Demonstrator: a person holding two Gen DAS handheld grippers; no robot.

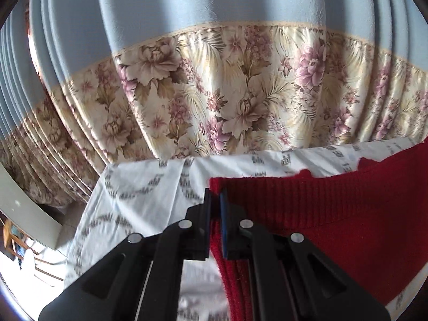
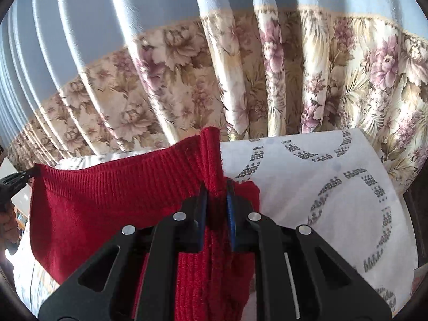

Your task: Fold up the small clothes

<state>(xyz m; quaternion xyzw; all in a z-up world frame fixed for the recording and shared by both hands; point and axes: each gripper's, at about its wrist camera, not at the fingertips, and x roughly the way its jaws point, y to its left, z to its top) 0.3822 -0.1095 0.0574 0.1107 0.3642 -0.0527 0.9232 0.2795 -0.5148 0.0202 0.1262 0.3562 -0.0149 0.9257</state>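
A red knitted garment [image 1: 321, 214] hangs stretched between both grippers above a white sheet with a grey arc print [image 1: 139, 195]. In the left wrist view my left gripper [image 1: 215, 195] is shut on the garment's left corner, the ribbed hem running off to the right. In the right wrist view my right gripper [image 2: 216, 190] is shut on a bunched fold at the red garment's [image 2: 107, 200] right corner, a ridge of knit sticking up past the fingertips. The left gripper [image 2: 32, 172] shows at the far left of that view, pinching the other corner.
A pleated curtain [image 1: 214, 85], pale blue above and floral below, hangs close behind the sheet's far edge. The printed sheet [image 2: 334, 187] spreads to the right of the garment. A pale frame edge and wooden furniture [image 1: 16, 238] show at the lower left.
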